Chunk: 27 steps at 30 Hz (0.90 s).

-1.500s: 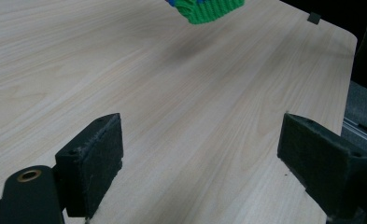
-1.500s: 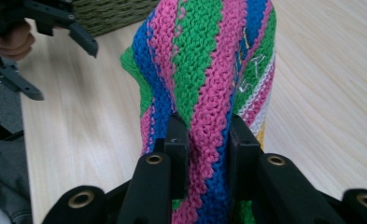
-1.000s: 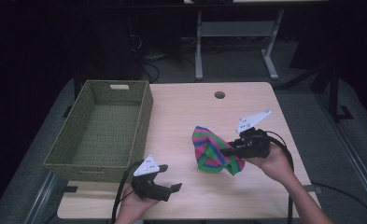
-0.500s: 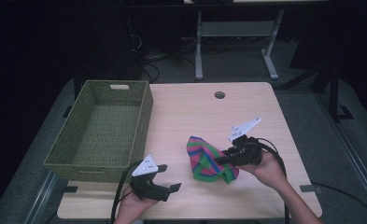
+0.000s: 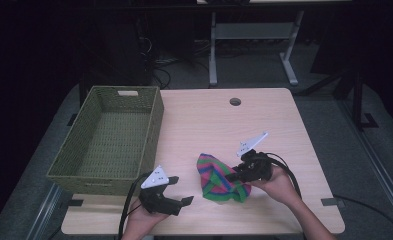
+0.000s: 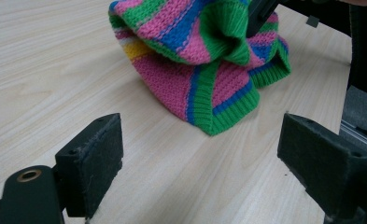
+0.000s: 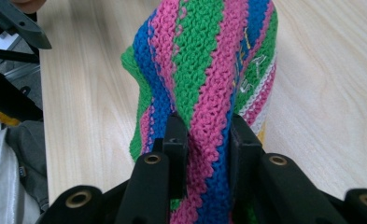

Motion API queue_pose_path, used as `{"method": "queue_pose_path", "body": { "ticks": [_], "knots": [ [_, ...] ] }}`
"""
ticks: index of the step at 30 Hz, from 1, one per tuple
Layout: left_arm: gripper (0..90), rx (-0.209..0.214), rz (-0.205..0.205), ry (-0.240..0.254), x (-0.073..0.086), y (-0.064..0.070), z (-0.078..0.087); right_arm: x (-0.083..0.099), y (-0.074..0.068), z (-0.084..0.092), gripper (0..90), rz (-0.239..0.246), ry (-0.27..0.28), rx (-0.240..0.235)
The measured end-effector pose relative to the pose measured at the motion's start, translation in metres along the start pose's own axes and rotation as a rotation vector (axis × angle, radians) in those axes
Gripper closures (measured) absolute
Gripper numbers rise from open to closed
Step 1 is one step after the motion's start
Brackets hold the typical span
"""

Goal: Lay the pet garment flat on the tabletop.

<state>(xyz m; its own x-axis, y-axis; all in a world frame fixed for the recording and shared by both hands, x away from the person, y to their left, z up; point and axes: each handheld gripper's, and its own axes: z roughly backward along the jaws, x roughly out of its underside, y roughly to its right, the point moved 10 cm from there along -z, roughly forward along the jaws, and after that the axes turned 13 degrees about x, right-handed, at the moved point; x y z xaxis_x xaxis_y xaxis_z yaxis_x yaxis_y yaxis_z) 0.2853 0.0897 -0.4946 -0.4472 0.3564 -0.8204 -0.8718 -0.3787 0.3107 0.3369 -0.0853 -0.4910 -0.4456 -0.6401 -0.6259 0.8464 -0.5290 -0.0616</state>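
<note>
High view: I see the striped knit cloth [image 5: 219, 179] lying bunched on the worktop, toward the near edge and a little right of the middle, in bands of pink, green and blue. My right gripper [image 5: 235, 175] has it by its right-hand side; the hand [image 5: 279, 184] behind it comes in from the near right corner. In the right gripper view my two jaws are closed narrow on a raised fold of the cloth [image 7: 209, 79], the knit pinched between the pads and standing up above them, while the rest of it drapes down onto the wood.

My left gripper [image 5: 181, 192] sits near the near edge, left of the cloth and apart from it. In the left gripper view its jaws stand wide open with bare worktop between them, and the cloth [image 6: 204, 60] lies ahead of them, its green hem on the table; a yellow patch shows on one side. Nothing is in that gripper.

Farther out, the woven green basket [image 5: 66, 167] stands along the left edge of the table [image 5: 264, 115], beside my left gripper. A round cable hole [image 5: 235, 102] sits near the far edge.
</note>
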Motion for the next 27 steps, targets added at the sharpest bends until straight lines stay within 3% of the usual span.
{"method": "queue_pose_path", "body": {
  "ticks": [11,17,27],
  "knots": [
    [14.0,0.001,-0.001,-0.002,0.000,0.000,0.000,0.010,0.000,-0.019,68.1,0.034,-0.022,-0.025],
    [14.0,0.003,-0.003,-0.007,0.001,0.001,-0.001,0.014,0.003,-0.027,59.2,0.061,-0.021,-0.031],
    [14.0,0.004,-0.004,-0.006,0.001,0.002,-0.002,0.015,0.003,-0.026,44.4,0.057,-0.021,-0.031]
  ]
}}
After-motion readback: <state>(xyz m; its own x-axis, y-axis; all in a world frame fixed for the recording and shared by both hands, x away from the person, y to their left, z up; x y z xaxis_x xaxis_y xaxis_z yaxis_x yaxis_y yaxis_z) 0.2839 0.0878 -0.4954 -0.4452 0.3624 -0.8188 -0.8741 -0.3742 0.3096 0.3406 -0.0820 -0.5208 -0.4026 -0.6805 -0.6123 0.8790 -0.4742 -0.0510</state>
